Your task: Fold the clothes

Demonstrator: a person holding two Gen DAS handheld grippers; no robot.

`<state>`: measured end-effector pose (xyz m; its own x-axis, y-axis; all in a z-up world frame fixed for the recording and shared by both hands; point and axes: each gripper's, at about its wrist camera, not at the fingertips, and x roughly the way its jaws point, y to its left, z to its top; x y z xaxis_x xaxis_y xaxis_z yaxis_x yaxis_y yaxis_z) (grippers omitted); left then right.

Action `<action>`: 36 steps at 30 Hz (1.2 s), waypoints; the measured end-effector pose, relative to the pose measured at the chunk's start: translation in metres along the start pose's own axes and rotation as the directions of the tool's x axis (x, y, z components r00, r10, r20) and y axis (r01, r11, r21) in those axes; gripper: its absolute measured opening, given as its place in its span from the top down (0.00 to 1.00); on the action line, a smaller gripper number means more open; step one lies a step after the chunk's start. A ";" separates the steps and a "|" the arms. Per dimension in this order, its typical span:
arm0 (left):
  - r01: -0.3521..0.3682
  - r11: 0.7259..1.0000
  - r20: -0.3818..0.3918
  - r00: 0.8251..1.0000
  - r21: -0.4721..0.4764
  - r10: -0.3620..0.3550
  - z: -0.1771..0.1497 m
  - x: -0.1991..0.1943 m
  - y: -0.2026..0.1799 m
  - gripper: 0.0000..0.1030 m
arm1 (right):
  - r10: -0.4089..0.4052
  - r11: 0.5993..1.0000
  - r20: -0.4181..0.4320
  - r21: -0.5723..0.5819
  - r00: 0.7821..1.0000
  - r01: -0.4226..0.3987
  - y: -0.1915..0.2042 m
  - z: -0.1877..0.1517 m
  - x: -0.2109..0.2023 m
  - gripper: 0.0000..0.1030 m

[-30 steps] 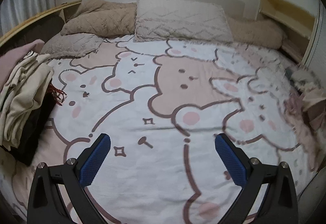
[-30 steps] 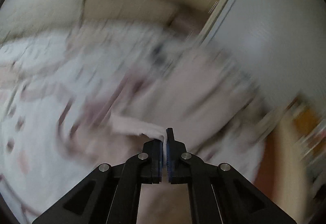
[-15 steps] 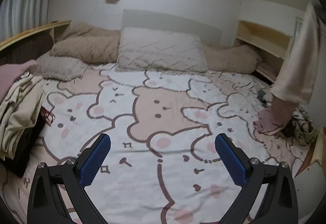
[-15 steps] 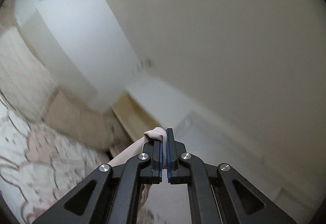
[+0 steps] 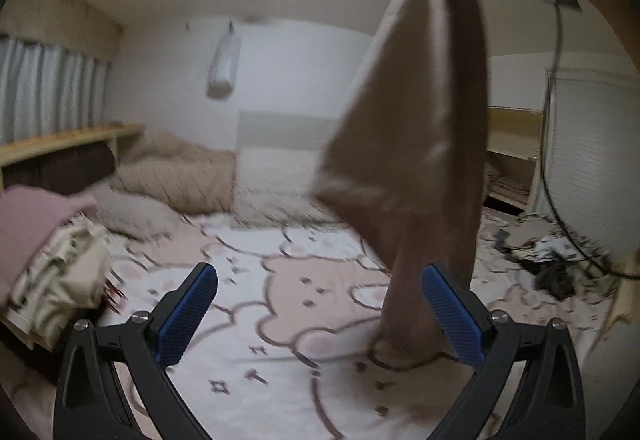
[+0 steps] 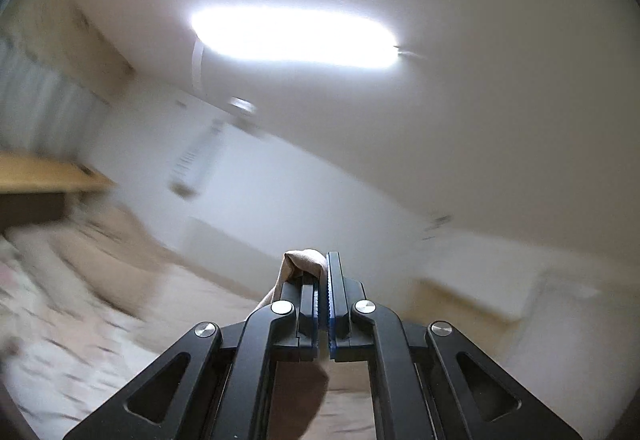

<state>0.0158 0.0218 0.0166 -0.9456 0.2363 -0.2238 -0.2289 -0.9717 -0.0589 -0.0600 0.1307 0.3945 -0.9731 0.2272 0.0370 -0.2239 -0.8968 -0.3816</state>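
A beige-pink garment (image 5: 420,144) hangs high over the bed, its lower end touching the cartoon-bear sheet (image 5: 280,304). My right gripper (image 6: 323,272) is shut on the garment's top edge (image 6: 304,260) and points up toward the ceiling. Cloth trails down below its fingers. My left gripper (image 5: 320,314) is open low over the bed, and the hanging garment's lower part sits just behind its right fingertip (image 5: 452,314). Nothing lies between the left fingers.
A stack of folded clothes (image 5: 60,272) sits at the bed's left edge, with a pink sleeve (image 5: 32,216) over it. Pillows and a quilt (image 5: 180,176) line the headboard. A heap of unfolded clothes (image 5: 552,256) lies at the right. A cable (image 5: 556,120) hangs down on the right.
The right gripper has lifted the garment from the right-hand pile high into the air and swung it over the bed. The left gripper has tilted upward and stayed open.
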 end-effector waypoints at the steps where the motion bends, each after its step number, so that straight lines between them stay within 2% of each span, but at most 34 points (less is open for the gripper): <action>1: -0.028 0.999 0.014 1.000 0.025 0.028 -0.002 0.000 -0.002 0.00 | 0.040 0.999 -0.006 0.019 0.999 -0.040 0.010 0.001 -0.003 0.97; 5: -0.130 0.986 0.049 0.991 0.104 0.126 -0.012 0.004 -0.006 0.00 | 0.213 0.974 -0.040 0.089 0.976 -0.209 0.046 0.002 -0.010 0.97; 7: -0.167 0.980 0.053 0.985 0.103 0.163 -0.015 0.007 -0.003 0.00 | 0.262 0.962 -0.043 0.096 0.964 -0.257 0.059 -0.002 -0.009 0.97; 9: -0.184 0.980 0.043 0.982 0.070 0.181 -0.016 0.012 0.003 0.01 | 0.278 0.958 -0.036 0.084 0.960 -0.274 0.063 -0.005 -0.014 0.97; 12: -0.163 0.986 0.005 0.987 0.039 0.163 -0.016 0.019 0.008 0.22 | 0.295 0.954 -0.026 0.062 0.955 -0.293 0.070 -0.010 -0.024 0.97; 14: -0.141 0.989 -0.021 0.990 0.039 0.142 -0.018 0.023 0.007 0.49 | 0.292 0.956 -0.021 0.050 0.956 -0.290 0.069 -0.012 -0.035 0.97; 16: -0.125 0.991 -0.022 0.992 0.043 0.126 -0.020 0.021 0.004 0.55 | 0.280 0.960 -0.018 0.035 0.960 -0.279 0.065 -0.016 -0.041 0.97; 21: -0.111 0.992 0.057 0.993 0.061 0.107 -0.012 -0.003 -0.002 0.55 | 0.230 0.973 -0.037 0.030 0.972 -0.229 0.036 -0.024 -0.034 0.97; 29: -0.048 0.993 0.124 0.992 0.105 0.035 0.015 -0.029 -0.019 0.55 | 0.191 0.980 -0.073 0.063 0.979 -0.187 0.015 -0.033 -0.015 0.97; 34: -0.013 0.996 0.113 0.994 0.091 0.002 0.023 -0.035 -0.020 0.55 | 0.182 0.982 -0.094 0.075 0.979 -0.175 0.008 -0.040 -0.006 0.97; 36: 0.026 0.997 0.094 0.995 0.069 -0.033 0.026 -0.037 -0.018 0.55 | 0.178 0.982 -0.102 0.079 0.979 -0.170 0.006 -0.043 -0.002 0.97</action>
<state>0.0485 0.0303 0.0513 -0.9551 0.2667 -0.1289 -0.2694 -0.9630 0.0029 -0.0570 0.1412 0.3527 -0.9868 0.1015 -0.1262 -0.0583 -0.9497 -0.3078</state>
